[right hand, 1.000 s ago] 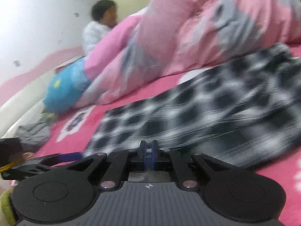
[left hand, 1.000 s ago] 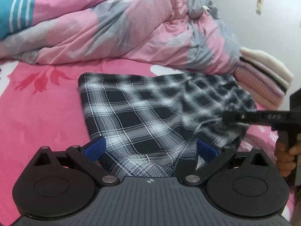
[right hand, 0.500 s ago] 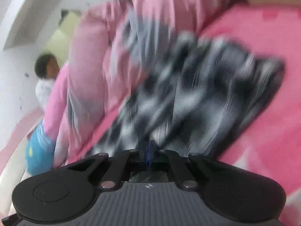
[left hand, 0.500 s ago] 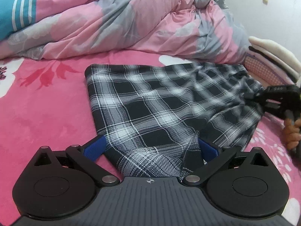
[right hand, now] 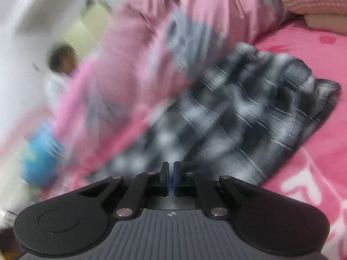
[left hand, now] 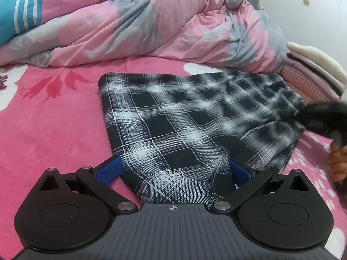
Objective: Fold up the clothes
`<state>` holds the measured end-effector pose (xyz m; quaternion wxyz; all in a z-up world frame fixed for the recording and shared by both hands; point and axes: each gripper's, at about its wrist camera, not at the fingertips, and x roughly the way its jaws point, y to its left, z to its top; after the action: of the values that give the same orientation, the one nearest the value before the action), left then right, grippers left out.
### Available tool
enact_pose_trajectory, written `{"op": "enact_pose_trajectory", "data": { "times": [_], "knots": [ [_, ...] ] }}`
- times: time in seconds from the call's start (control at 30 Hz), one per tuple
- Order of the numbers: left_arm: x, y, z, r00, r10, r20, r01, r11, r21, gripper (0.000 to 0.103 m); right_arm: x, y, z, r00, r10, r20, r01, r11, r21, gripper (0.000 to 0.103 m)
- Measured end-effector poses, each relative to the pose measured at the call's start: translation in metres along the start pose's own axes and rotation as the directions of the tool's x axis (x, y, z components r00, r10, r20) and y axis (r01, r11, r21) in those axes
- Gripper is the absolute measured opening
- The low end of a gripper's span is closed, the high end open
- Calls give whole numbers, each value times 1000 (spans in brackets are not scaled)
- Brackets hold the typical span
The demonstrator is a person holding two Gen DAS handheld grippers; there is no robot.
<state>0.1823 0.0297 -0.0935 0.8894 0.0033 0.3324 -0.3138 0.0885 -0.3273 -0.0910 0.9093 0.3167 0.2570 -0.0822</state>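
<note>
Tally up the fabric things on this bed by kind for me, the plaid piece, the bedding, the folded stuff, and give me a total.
Plaid garment: 1
Pink and grey duvet: 1
Pink floral bedsheet: 1
Stack of folded clothes: 1; how many pieces it holds cannot be told
Teal striped cloth: 1
Total: 5

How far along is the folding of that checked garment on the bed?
Done: a stack of folded clothes sits at the bed's far right. In hand: the plaid garment lies spread on the pink sheet; the left gripper is open around its near end, and the right gripper is shut at its side edge. Left: the actual folds; none shows yet.
</note>
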Motion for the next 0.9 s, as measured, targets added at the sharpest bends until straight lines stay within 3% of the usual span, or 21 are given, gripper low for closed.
{"op": "enact_pose_trajectory", "data": {
  "times": [0.13,0.37,0.63,0.7,0.83,0.9],
  "knots": [
    [0,0,0,1000,2,-1,-2,1000,1,103,-9,1,0,997,-73,26,73,997,-8,0],
    [1,-1,0,1000,11,-2,-11,1000,7,103,0,45,9,989,-123,80,140,955,-263,1],
    [0,-1,0,1000,11,-2,-11,1000,7,103,54,59,14,987,-159,29,149,828,-540,2],
    [1,0,1,1000,9,-3,-9,1000,5,103,58,48,17,985,-171,-7,138,821,-554,2],
    [1,1,2,1000,8,-6,-8,1000,3,103,33,34,15,974,-226,16,193,790,-582,2],
    [1,1,2,1000,9,-6,-9,1000,4,103,19,27,15,969,-248,18,217,805,-552,3]
  ]
}}
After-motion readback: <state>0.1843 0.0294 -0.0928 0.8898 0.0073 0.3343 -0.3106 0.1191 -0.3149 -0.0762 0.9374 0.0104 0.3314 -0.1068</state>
